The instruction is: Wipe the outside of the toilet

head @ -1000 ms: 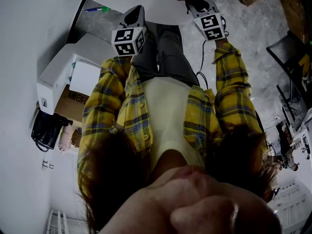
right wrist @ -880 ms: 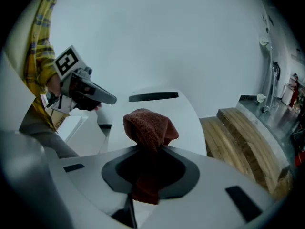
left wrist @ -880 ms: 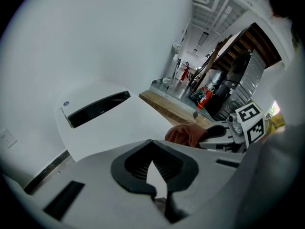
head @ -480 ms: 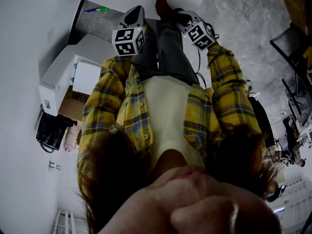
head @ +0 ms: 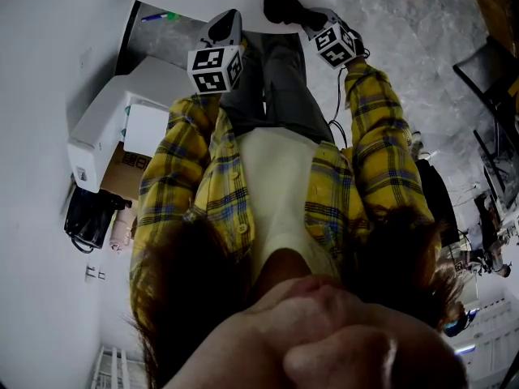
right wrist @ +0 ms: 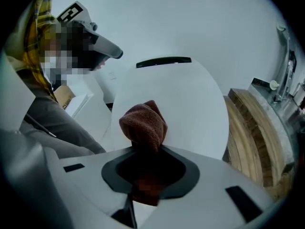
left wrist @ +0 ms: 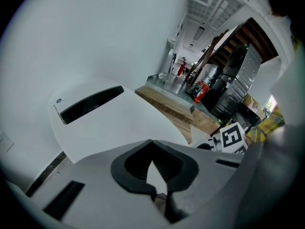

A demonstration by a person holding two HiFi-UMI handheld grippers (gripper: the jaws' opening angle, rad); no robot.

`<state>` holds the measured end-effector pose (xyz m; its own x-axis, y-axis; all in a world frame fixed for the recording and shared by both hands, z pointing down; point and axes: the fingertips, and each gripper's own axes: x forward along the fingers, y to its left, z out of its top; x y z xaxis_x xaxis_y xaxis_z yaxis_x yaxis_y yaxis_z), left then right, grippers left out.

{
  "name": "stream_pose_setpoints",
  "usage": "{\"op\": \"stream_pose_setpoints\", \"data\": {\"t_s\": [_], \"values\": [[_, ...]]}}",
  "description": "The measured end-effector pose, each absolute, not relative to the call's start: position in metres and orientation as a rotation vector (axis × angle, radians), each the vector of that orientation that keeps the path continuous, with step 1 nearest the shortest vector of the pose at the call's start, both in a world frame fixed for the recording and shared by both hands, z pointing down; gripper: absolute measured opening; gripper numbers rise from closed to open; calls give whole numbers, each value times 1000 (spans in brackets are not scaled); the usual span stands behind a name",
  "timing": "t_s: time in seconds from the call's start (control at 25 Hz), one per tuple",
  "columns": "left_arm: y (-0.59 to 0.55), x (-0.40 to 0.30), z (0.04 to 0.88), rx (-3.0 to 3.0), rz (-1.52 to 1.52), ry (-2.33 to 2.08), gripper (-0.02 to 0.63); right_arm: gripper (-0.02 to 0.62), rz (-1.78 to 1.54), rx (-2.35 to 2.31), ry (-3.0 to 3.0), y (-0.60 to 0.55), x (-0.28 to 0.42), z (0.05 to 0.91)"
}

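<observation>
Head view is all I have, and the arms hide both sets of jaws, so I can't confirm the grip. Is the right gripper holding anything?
Observer: Yes, the right gripper is shut on a reddish-brown cloth that bunches out past its jaws.
Operator: And the left?
Observer: The left gripper has its jaws together, with nothing between them.
Operator: What's ahead of the cloth?
Observer: The closed white toilet lid lies just beyond it. I can't confirm contact.
</observation>
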<state>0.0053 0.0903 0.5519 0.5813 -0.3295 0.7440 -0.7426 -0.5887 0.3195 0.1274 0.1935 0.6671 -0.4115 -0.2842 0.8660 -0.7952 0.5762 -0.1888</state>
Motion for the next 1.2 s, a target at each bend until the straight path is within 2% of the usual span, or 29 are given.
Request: {"op": "stream_pose_setpoints", "data": {"t_s": [0.84,1.2], "values": [[78,16,551,2204,847,-821,8,91,762,1229,-1711,132,243,672],[79,18,542,2200,793,-814,8,91,735,1323,-1713,118,251,655]]}}
